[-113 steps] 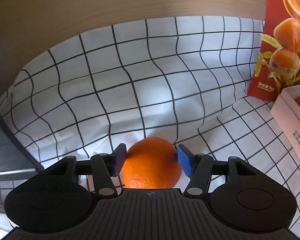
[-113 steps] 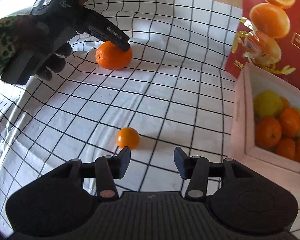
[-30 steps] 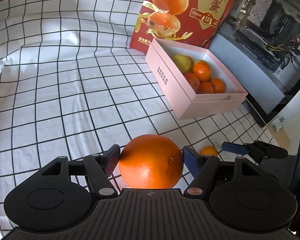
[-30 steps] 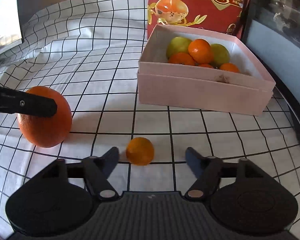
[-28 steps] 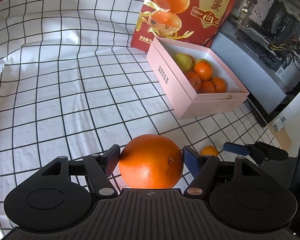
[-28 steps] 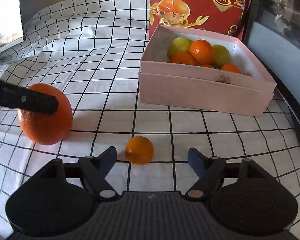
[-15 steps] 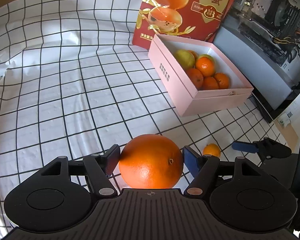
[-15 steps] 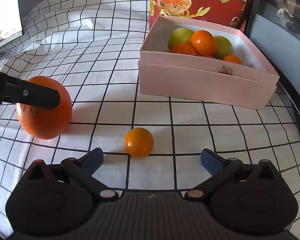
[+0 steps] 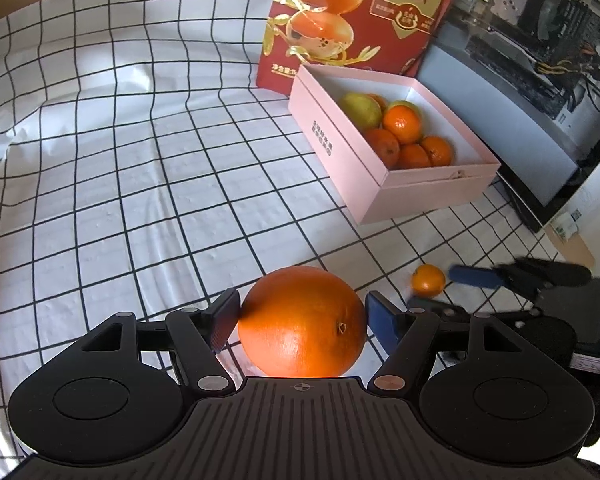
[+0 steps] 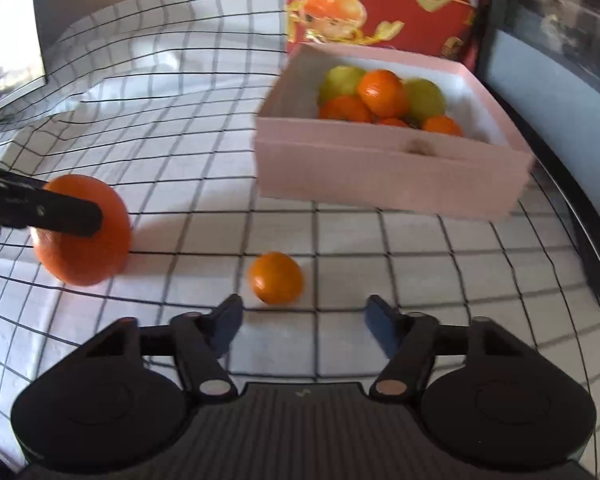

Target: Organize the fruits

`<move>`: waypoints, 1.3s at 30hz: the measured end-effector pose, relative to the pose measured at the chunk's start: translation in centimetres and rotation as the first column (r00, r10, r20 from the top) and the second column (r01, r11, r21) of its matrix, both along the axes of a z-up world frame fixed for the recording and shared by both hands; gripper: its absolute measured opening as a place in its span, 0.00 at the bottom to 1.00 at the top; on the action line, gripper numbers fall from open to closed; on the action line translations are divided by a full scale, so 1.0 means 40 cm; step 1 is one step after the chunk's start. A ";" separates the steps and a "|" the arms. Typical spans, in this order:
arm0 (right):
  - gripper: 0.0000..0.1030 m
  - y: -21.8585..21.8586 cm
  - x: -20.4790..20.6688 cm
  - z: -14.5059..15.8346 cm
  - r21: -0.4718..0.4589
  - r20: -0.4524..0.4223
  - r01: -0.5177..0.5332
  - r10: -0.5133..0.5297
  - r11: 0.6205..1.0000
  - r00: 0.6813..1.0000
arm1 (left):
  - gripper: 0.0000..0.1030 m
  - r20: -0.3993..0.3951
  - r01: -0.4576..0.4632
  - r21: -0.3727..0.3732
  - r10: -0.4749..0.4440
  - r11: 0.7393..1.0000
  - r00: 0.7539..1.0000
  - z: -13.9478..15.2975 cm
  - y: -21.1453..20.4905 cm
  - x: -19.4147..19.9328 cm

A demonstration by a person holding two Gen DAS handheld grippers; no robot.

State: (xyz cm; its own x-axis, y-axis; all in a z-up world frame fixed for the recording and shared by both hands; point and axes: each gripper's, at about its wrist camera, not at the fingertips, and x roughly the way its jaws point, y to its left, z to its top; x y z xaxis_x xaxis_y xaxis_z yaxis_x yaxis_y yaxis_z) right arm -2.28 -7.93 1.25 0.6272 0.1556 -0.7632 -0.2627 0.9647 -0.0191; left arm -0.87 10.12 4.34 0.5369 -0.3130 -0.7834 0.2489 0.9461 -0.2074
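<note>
My left gripper is shut on a large orange and holds it above the checked cloth; the orange also shows in the right wrist view. My right gripper is open and empty, just behind a small mandarin that lies on the cloth; the mandarin also shows in the left wrist view. A pink box holds several oranges and yellow-green fruits; it also shows in the right wrist view.
A red printed carton stands behind the box. A dark computer case and a black edge lie to the right. White cloth with a black grid covers the table.
My right gripper's jaws have narrowed from their widest and the view has shifted a little right. My left gripper still holds the large orange, moved slightly toward the box.
</note>
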 end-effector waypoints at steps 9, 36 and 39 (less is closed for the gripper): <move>0.27 0.068 0.030 0.003 -0.073 0.033 -0.064 0.067 0.995 0.997 | 0.75 -0.030 -0.003 -0.007 0.003 1.000 1.000 -0.011 0.007 0.009; 0.27 0.023 -0.008 0.015 -0.068 0.039 -0.029 0.031 0.997 0.999 | 0.78 -0.067 0.009 -0.060 -0.013 0.998 0.998 -0.050 -0.007 0.003; 0.27 0.012 -0.006 0.020 -0.065 0.042 -0.015 0.017 0.998 0.999 | 0.78 -0.072 0.020 -0.083 -0.026 0.996 0.997 -0.051 -0.012 -0.001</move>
State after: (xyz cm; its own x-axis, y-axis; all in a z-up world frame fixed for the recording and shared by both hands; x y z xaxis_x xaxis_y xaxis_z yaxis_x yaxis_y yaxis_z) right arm -2.52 -7.44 2.06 0.6574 0.1171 -0.7444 -0.2757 0.9568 -0.0929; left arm -0.91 9.63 2.31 0.4714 -0.3899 -0.7910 0.2520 0.9191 -0.3029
